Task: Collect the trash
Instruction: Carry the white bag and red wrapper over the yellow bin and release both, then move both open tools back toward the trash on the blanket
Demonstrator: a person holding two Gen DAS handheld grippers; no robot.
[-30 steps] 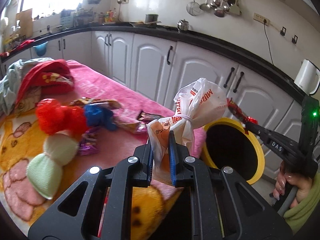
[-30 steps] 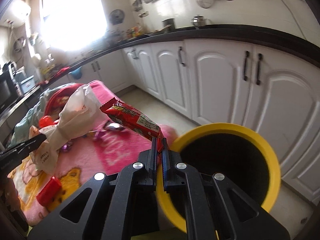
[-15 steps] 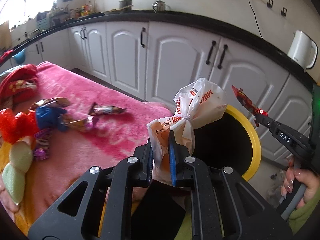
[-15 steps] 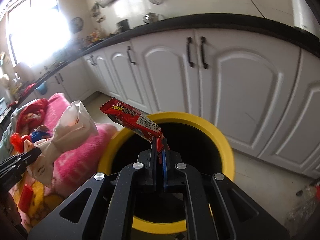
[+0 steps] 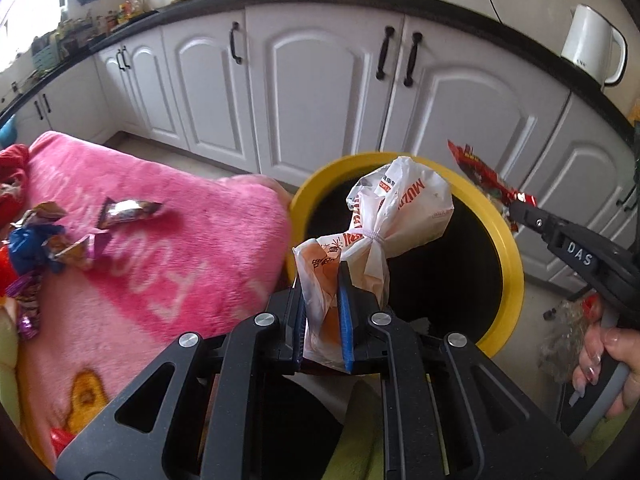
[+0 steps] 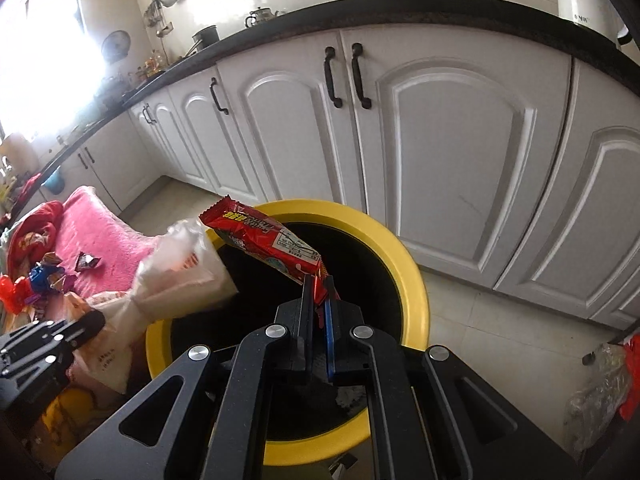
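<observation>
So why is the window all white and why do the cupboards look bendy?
Right wrist view: sunlight overexposes the window, washing out the top-left corner, and the plastic bag looks blurry. Left wrist view: the fisheye lens curves the cabinets and countertop; the corners go dark.

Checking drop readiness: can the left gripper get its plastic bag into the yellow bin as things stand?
Probably yes. The left gripper, shut on the plastic bag, holds it over the yellow bin's open mouth; nothing covers it.
</observation>
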